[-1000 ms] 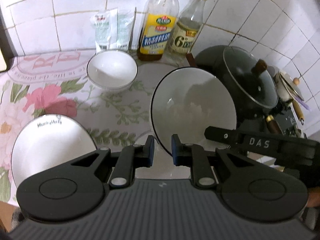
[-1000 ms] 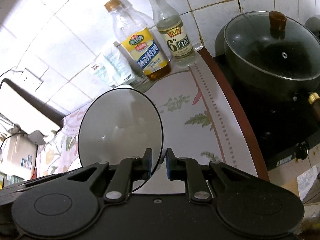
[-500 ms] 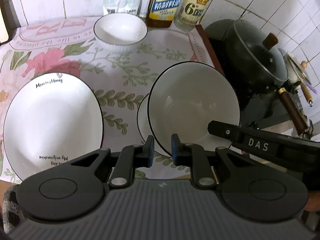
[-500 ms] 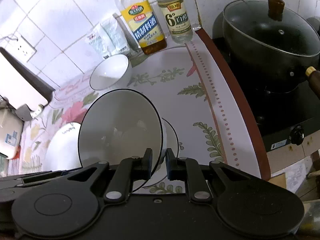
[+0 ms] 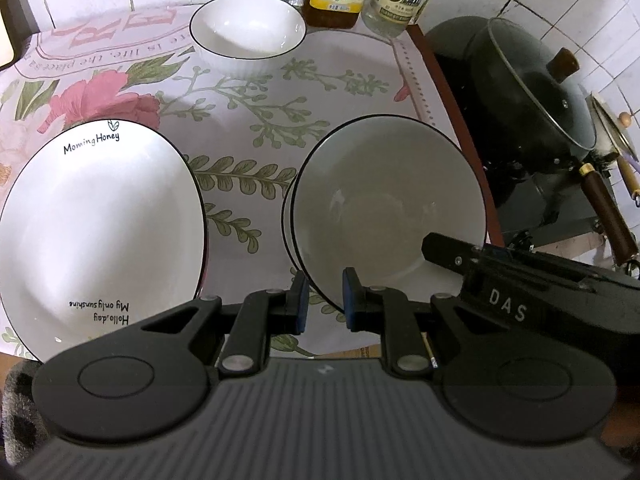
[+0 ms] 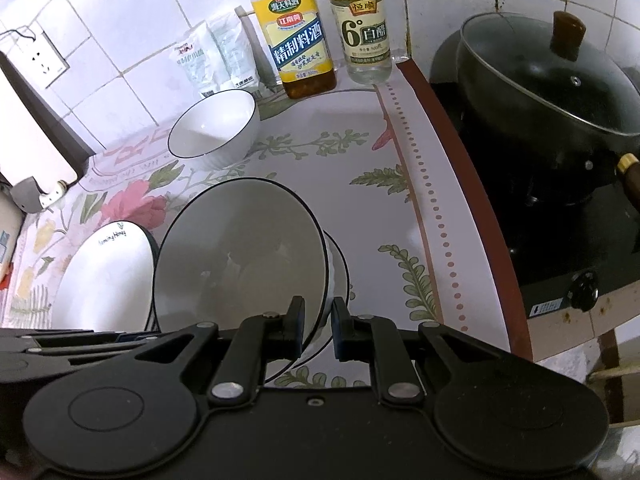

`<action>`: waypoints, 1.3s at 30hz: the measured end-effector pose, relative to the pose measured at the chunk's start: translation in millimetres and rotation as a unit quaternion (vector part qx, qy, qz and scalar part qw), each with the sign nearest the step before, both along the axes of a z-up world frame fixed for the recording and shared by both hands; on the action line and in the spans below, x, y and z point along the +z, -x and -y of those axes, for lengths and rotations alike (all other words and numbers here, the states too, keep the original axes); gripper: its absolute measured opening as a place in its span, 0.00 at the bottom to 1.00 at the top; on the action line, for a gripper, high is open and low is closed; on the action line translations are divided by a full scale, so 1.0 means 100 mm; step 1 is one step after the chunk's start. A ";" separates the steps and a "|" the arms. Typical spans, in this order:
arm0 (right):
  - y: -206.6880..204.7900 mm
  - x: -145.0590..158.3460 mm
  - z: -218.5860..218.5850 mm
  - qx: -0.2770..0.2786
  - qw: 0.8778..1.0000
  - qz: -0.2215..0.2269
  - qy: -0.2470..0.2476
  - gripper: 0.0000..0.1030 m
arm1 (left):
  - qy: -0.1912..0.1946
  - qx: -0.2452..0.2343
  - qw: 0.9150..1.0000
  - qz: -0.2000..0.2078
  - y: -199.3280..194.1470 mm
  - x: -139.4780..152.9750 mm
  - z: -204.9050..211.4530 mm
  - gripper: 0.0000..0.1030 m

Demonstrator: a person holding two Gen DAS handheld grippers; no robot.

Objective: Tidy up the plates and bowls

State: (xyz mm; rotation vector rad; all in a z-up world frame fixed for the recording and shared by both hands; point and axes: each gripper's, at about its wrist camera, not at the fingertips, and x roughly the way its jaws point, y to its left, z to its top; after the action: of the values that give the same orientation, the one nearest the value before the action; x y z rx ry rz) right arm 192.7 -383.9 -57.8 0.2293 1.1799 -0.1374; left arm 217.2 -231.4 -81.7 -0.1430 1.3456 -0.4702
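My left gripper [image 5: 323,295]: pinching the near rim of the tilted bowl [image 5: 390,208], one blue pad outside the wall and one inside.
My right gripper [image 6: 318,326]: clamped on the same bowl's rim at another spot; its black body juts in at the right edge of the left view, lettering "DAS" showing.
Tilted bowl: white with a dark rim line, leaning over a second bowl [image 6: 338,268] that sits on the flowered cloth [image 5: 248,120]; whether the two touch I cannot tell.
Second bowl: almost wholly hidden, only a crescent of rim peeks out beside the held one.
Plate [image 5: 96,236]: to the left on the cloth, printed "Morning Honey"; its near edge is cut off by my gripper's body, and the right view shows more rims stacked under it, count unclear.
Far bowl [image 5: 248,34]: upright near the tiled wall, well apart from the rest.
Bottles [image 6: 298,36]: two at the wall, tops cropped in the left view.
Pot [image 6: 548,92]: lidded, on the stove, partly out of frame.
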 end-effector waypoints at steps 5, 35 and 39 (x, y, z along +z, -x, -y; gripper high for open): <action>-0.02 -0.05 0.00 0.004 1.000 -0.004 0.005 0.17 | -0.006 0.001 1.000 -0.011 -0.04 -0.05 0.02 0.15; -0.02 0.14 -0.08 0.042 0.997 0.042 0.044 0.30 | 0.034 0.007 0.999 -0.016 -0.06 0.11 -0.13 0.18; -0.03 0.36 -0.11 0.054 0.997 0.054 0.012 0.44 | 0.035 0.000 0.999 0.014 -0.07 0.31 -0.20 0.18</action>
State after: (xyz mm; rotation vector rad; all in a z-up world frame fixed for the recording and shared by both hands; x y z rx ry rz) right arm 195.6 -372.6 -21.7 0.1494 1.0798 -0.0426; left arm 223.8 -211.5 -50.7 -0.1929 1.3025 -0.5175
